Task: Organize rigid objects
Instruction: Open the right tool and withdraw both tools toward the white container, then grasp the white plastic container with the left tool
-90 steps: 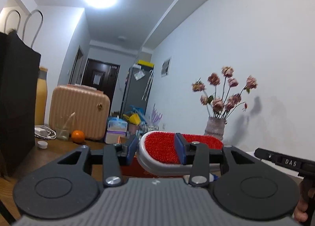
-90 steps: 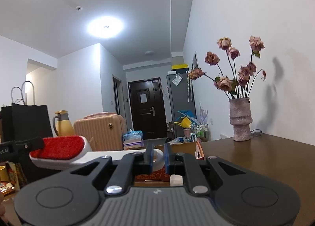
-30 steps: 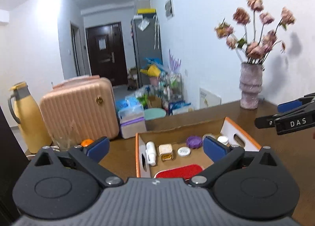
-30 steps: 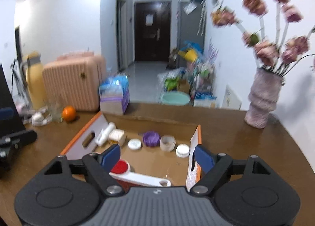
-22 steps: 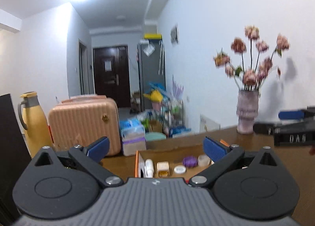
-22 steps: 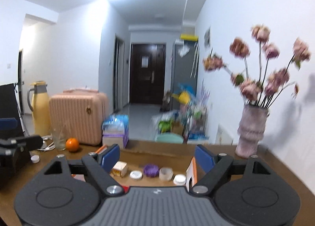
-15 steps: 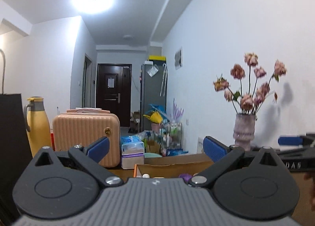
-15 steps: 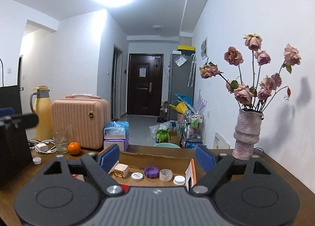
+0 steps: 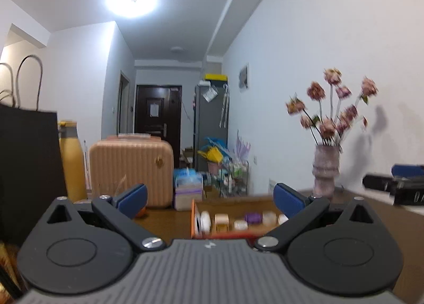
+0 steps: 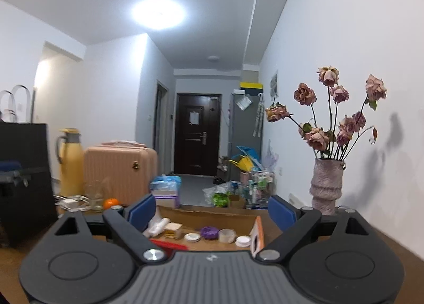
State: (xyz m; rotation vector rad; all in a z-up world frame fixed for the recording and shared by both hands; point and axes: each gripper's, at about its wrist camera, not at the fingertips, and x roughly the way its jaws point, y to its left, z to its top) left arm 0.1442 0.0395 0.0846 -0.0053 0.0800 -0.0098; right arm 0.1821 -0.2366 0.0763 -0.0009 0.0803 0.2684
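An open cardboard box (image 10: pixel 212 215) with orange edges lies on the brown table. It holds a white bottle (image 10: pixel 156 224), a small tan box (image 10: pixel 173 227), a purple lid (image 10: pixel 208 232), a clear jar (image 10: pixel 226 235) and white lids (image 10: pixel 242 241). The red lint brush (image 10: pixel 169 245) lies at the box's near edge, partly hidden. My right gripper (image 10: pixel 212 210) is open and empty above the box's near side. My left gripper (image 9: pixel 209 196) is open and empty; the box (image 9: pixel 193 220) lies ahead of it. The right gripper's tip (image 9: pixel 397 184) shows at the right.
A vase of dried roses (image 10: pixel 327 187) stands at the table's back right. A black paper bag (image 10: pixel 23 171), a yellow thermos (image 10: pixel 70 163), a glass (image 10: pixel 95 195), an orange (image 10: pixel 111 202) and a white charger (image 10: pixel 70 202) are at the left. A pink suitcase (image 10: pixel 119 168) stands behind.
Three seconds ago both grippers held the red lint brush. It now lies in the box, and both grippers have opened, drawn back and tilted up.
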